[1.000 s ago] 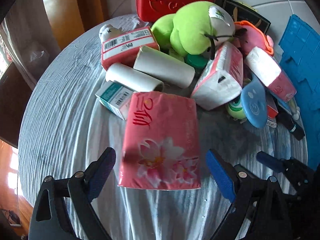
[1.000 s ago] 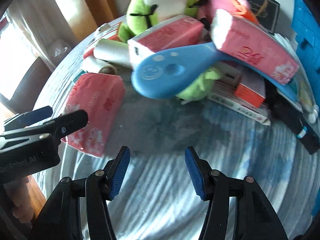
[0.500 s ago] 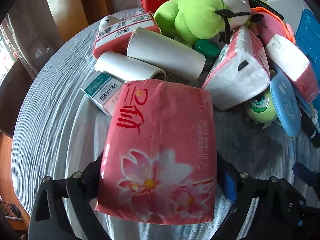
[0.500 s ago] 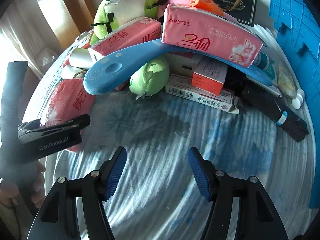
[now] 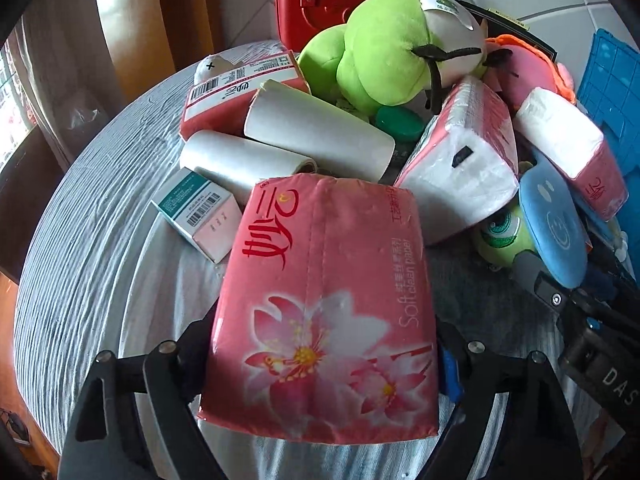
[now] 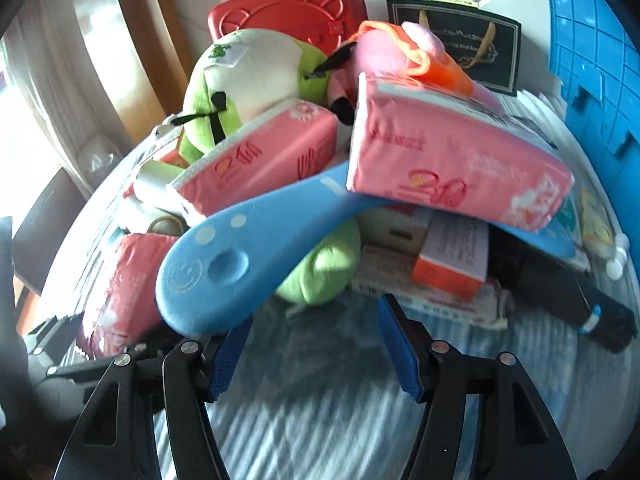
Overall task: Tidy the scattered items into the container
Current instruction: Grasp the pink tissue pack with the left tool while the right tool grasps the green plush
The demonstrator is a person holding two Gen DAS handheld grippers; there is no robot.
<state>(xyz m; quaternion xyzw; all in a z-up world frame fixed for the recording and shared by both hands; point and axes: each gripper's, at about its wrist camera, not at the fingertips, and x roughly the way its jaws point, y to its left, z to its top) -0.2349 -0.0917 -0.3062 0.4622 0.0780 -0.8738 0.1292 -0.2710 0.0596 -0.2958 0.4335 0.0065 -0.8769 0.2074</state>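
My left gripper (image 5: 320, 364) has its jaws on both sides of a pink flowered tissue pack (image 5: 324, 304), pressed against its sides; the pack fills the gap and hides the pads. The same pack shows at the left of the right wrist view (image 6: 120, 292). My right gripper (image 6: 316, 356) is open and empty, its blue pads just under a blue smiley-face paddle (image 6: 240, 264) and a small green plush (image 6: 324, 268). A blue crate (image 6: 596, 64) stands at the right edge.
The round table (image 5: 100, 240) carries a heap: a big green plush (image 5: 384, 60), two white rolls (image 5: 316, 136), more pink tissue packs (image 6: 452, 164), small boxes (image 5: 196, 208), a black tube (image 6: 580, 300), a red case (image 6: 288, 12), a black bag (image 6: 456, 40).
My left gripper moved forward around the pink tissue pack and closed on its sides. My right gripper moved forward toward the blue paddle and green plush.
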